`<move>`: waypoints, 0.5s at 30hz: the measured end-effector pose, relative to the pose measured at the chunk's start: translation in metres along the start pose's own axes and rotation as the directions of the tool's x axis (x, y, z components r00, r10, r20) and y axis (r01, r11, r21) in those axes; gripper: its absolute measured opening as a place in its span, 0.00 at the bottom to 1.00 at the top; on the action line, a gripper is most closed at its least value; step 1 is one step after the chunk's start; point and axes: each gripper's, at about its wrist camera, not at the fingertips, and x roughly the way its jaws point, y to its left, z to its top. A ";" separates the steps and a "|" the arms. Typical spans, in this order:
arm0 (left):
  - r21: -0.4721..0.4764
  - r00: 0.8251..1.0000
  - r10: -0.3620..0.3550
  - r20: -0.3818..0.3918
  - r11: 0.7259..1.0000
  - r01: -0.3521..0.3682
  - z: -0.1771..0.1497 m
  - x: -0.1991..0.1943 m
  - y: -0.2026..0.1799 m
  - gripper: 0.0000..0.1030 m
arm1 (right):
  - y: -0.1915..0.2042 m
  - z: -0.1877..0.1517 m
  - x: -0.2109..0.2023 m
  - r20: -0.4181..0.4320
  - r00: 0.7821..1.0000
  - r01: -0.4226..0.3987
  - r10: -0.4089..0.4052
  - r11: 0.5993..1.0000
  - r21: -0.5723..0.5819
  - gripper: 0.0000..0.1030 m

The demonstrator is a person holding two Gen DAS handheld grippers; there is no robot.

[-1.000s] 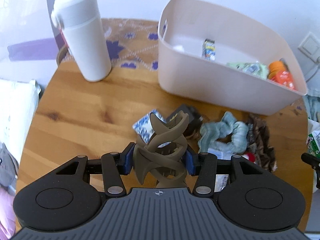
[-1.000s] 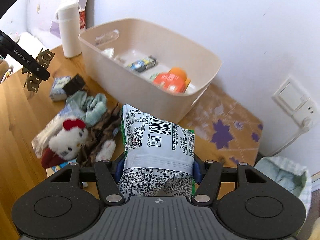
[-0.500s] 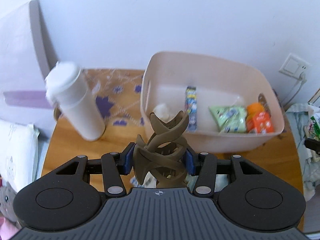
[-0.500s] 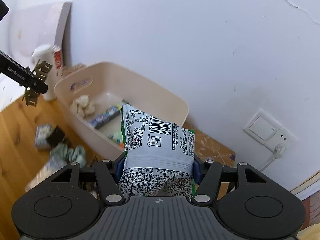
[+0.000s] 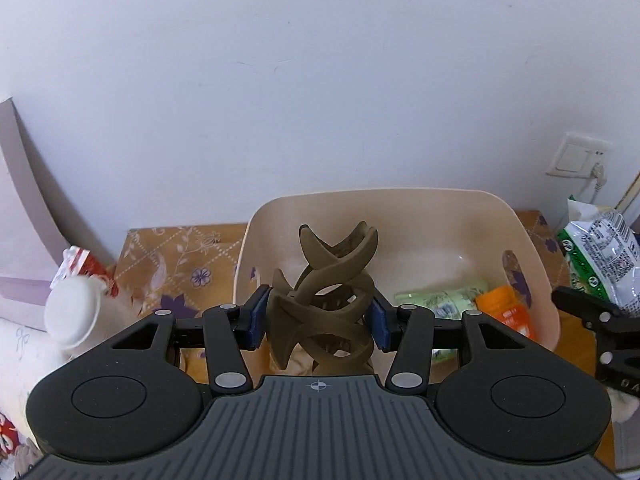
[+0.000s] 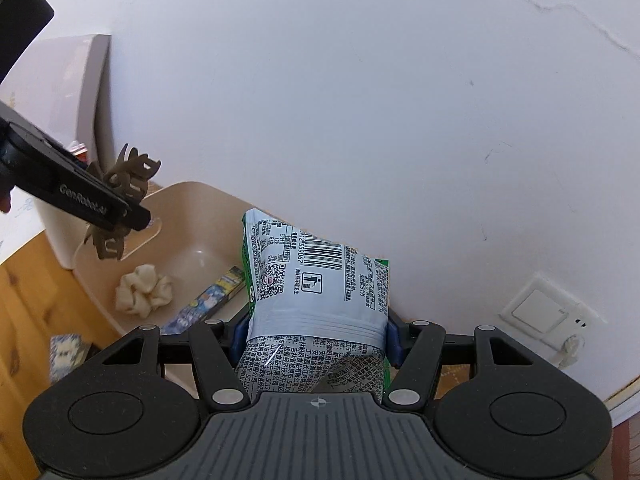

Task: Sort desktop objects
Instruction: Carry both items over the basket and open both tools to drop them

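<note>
Your left gripper (image 5: 319, 322) is clamping the brown hair claw (image 5: 324, 304), holding it above the beige bin (image 5: 536, 240). Your right gripper (image 6: 316, 334) is gripping the printed snack bag (image 6: 316, 280) at the bin's 3 o'clock side. Inside the bin are lying a cream scrunchie (image 6: 144, 289) and an orange packet (image 5: 506, 314).

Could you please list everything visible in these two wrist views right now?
Hair claw: one, olive brown, clamped in left gripper above bin.
Snack bag: one, white and green, clamped in right gripper.
Bin: one, beige, against the wall.
Scrunchie: one, cream, inside bin.
Candy bar: one, blue, inside bin.
Green packet: one, inside bin.
Orange bottle: one, inside bin.
Flask: one, white, left of bin.
Wall switch: one, white.
Left gripper: black, blue-padded fingers.
Right gripper: black.
</note>
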 end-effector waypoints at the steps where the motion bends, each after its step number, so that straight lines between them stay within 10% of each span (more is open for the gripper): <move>1: -0.004 1.000 0.005 -0.004 1.000 -0.005 0.002 0.006 -0.002 0.49 | 0.000 0.001 0.007 -0.008 1.000 0.003 -0.003 1.000 0.013 0.57; 15: -0.002 0.991 -0.021 -0.135 1.000 0.021 -0.008 0.070 -0.009 0.56 | 0.005 -0.014 0.072 -0.125 0.992 0.023 -0.014 0.997 0.073 0.73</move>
